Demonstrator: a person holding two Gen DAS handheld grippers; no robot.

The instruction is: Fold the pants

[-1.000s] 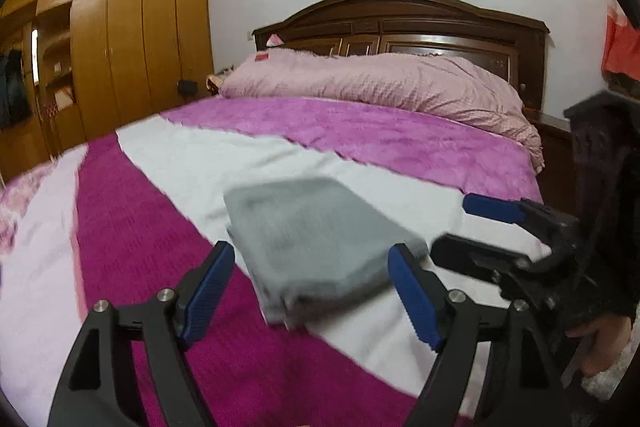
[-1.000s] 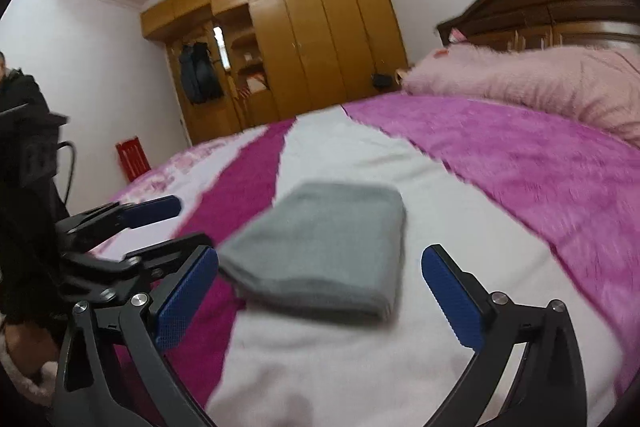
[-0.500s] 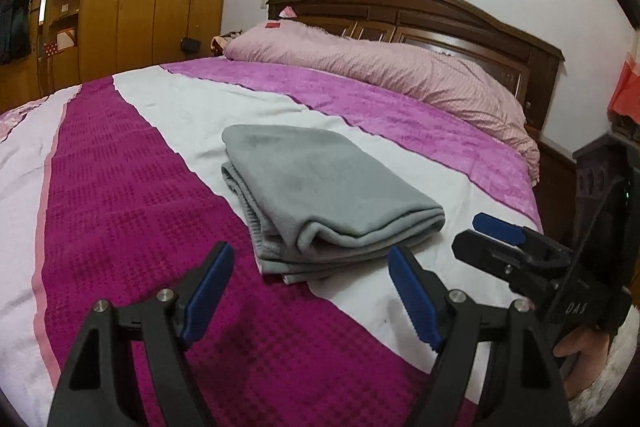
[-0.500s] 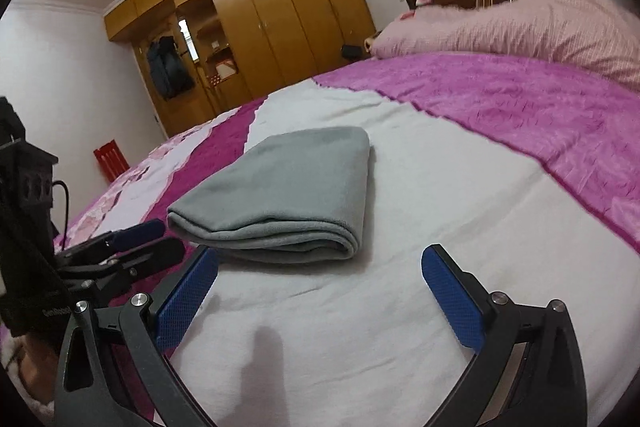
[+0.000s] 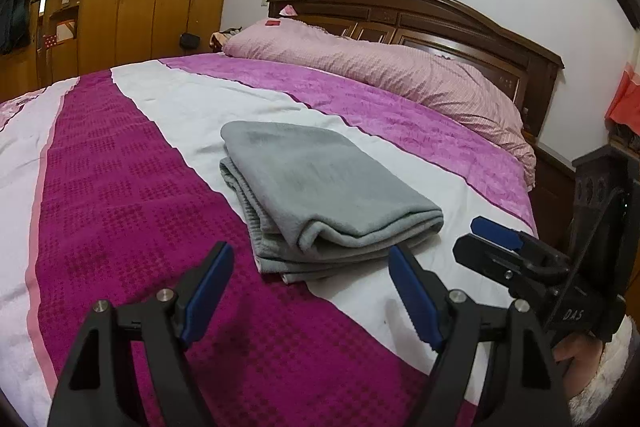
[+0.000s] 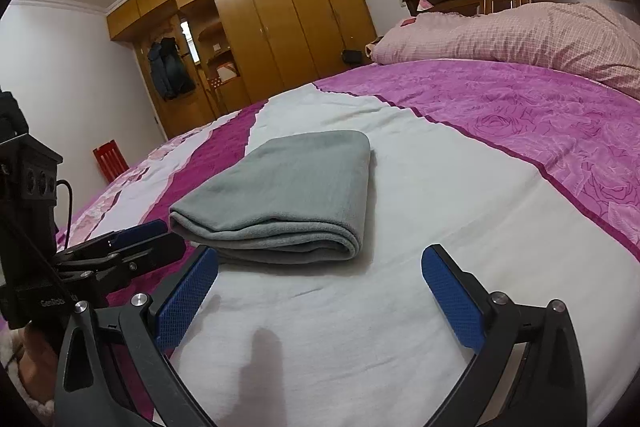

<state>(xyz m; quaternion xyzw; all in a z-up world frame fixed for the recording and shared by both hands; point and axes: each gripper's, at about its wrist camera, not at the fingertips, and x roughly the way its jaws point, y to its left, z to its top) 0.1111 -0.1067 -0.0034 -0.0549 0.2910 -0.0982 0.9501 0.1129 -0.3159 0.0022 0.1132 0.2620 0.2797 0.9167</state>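
The grey pants (image 5: 320, 187) lie folded into a thick rectangle on the bedspread (image 5: 120, 195), across its white and magenta stripes. They also show in the right wrist view (image 6: 288, 195). My left gripper (image 5: 310, 291) is open and empty, just short of the bundle's near edge. My right gripper (image 6: 320, 291) is open and empty, a little in front of the bundle's folded edge. The right gripper also shows at the right of the left wrist view (image 5: 496, 243). The left gripper shows at the left of the right wrist view (image 6: 136, 239).
A pink pillow (image 5: 380, 75) lies along the dark wooden headboard (image 5: 440, 19). A wooden wardrobe (image 6: 260, 39) fills the far wall. A red stool (image 6: 110, 159) stands on the floor beyond the bed.
Both grippers have dropped lower and pulled slightly back from the bundle. The folded pants stay where they were. Both grippers remain open.
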